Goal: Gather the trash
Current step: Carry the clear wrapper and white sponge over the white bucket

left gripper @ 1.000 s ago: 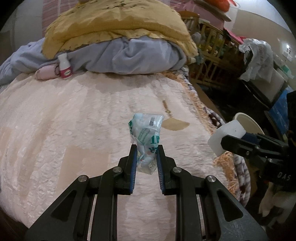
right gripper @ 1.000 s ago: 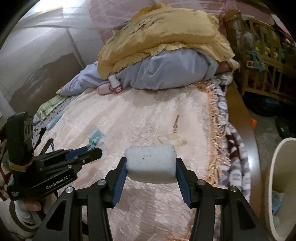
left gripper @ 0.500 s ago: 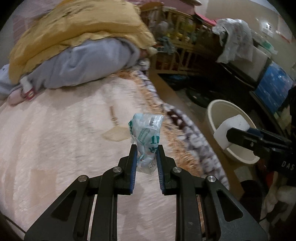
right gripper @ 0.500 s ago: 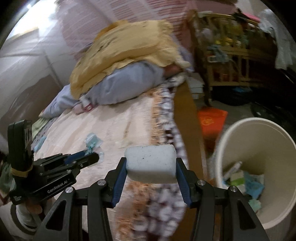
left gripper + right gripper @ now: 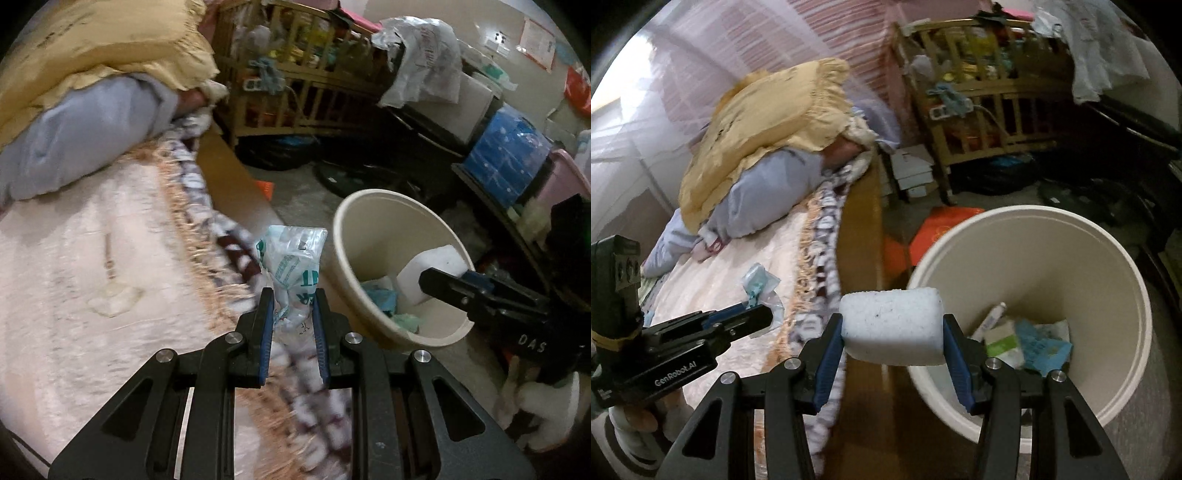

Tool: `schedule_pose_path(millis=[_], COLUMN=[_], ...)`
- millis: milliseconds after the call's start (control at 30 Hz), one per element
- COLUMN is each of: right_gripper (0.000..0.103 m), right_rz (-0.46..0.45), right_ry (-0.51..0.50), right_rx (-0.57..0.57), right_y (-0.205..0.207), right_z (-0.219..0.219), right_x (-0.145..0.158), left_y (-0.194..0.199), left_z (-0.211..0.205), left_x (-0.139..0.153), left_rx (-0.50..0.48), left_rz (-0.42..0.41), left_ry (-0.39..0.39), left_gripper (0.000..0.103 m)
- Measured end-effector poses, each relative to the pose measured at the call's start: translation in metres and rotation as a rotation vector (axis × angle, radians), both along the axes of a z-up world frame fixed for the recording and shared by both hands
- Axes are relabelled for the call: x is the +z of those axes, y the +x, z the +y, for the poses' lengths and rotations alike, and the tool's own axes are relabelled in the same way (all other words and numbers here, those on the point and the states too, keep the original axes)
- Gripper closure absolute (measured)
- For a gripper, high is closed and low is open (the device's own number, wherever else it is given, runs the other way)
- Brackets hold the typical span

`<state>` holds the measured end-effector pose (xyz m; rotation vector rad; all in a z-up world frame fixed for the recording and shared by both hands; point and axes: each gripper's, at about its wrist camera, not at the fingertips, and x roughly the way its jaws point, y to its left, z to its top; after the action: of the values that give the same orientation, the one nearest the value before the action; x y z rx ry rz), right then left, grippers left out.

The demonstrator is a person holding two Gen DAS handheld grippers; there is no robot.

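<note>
While both pieces of trash are clamped and off the bed, neither has been dropped. The crumpled plastic wrapper sits pinched between the narrow-set fingers of the left gripper, hanging above the fringed edge of the bed cover, beside the bin but not over it. The white foam block is squeezed across its width by the right gripper, whose fingers stand wider because of the block; in the left wrist view the block hangs over the bin's mouth.

The cream bin on the floor by the bed holds paper, a small tube and blue scraps at its bottom.

A second ago both cameras looked across the bed toward the yellow cushion and grey quilt, with the bin only a sliver at the frame edge. Half a second ago it had come halfway into view. Now it fills the right side of both views, and the bed has slid off to the left. Both grips look unchanged over that time.

My judgement is that the carry is nearly finished: the block seems ready to be released, while the wrapper needs to travel further right first.
</note>
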<state>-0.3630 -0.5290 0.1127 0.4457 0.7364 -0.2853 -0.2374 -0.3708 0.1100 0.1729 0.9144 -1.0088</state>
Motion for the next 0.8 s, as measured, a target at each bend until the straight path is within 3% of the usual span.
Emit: schedule_pose_path(millis=[800], right_gripper=[0.052], right_rz=[0.031], right_ry=[0.058], right_rx=[-0.135], right_y=[-0.029], right_z=[-0.061], right_x=[-0.027], left_y=[-0.025], left_z=[-0.075], left_x=[-0.009], left_rx=[-0.100], left_rz=[0.009], left_ry=[0.024], left_gripper=[0.085])
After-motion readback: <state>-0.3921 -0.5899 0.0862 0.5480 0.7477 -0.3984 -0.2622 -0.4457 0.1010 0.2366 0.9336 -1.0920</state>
